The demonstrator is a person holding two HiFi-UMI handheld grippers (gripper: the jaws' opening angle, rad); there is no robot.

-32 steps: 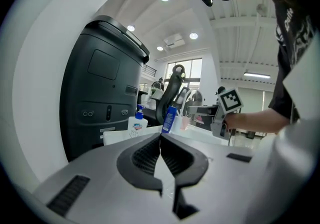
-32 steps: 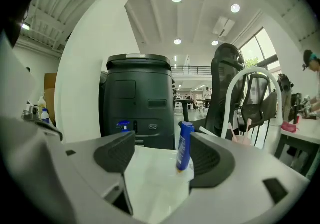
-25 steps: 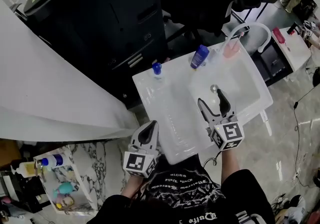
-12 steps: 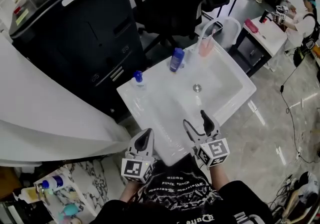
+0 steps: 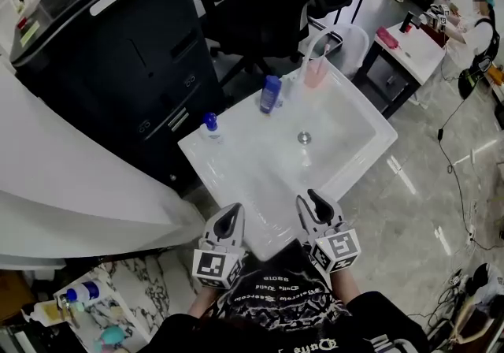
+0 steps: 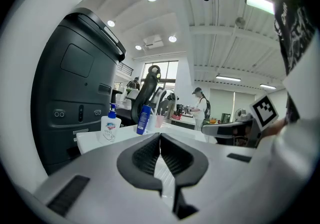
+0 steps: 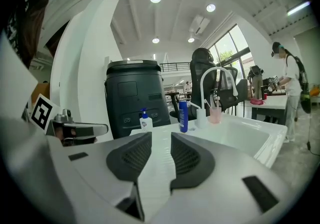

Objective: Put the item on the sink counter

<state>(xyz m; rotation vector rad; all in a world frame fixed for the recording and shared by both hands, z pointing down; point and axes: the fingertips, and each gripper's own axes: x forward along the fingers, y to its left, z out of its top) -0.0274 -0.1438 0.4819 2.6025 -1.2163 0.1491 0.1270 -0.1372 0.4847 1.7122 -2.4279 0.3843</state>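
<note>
The white sink counter (image 5: 236, 162) lies in front of me, its basin (image 5: 339, 135) to the right. At its far edge stand a white soap dispenser (image 5: 209, 126) with a blue pump, a blue bottle (image 5: 270, 94) and a pink cup (image 5: 316, 72) beside the curved faucet (image 5: 315, 46). My left gripper (image 5: 230, 213) hangs at the counter's near edge, shut and empty (image 6: 160, 135). My right gripper (image 5: 315, 203) is beside it at the near edge. Its jaws are closing with a narrow gap and nothing between them (image 7: 161, 138). The dispenser (image 7: 145, 120) and the blue bottle (image 7: 183, 116) stand far beyond them.
A big black machine (image 5: 118, 44) stands behind the counter, a black office chair (image 5: 268, 5) next to it. A white curved surface (image 5: 63, 178) runs along the left. A small shelf with bottles (image 5: 79, 296) is at lower left. A person works at a table (image 5: 409, 44) at upper right.
My right gripper has drawn back from over the basin to the counter's near edge, and its jaws have narrowed. The left gripper stays shut at the edge.
</note>
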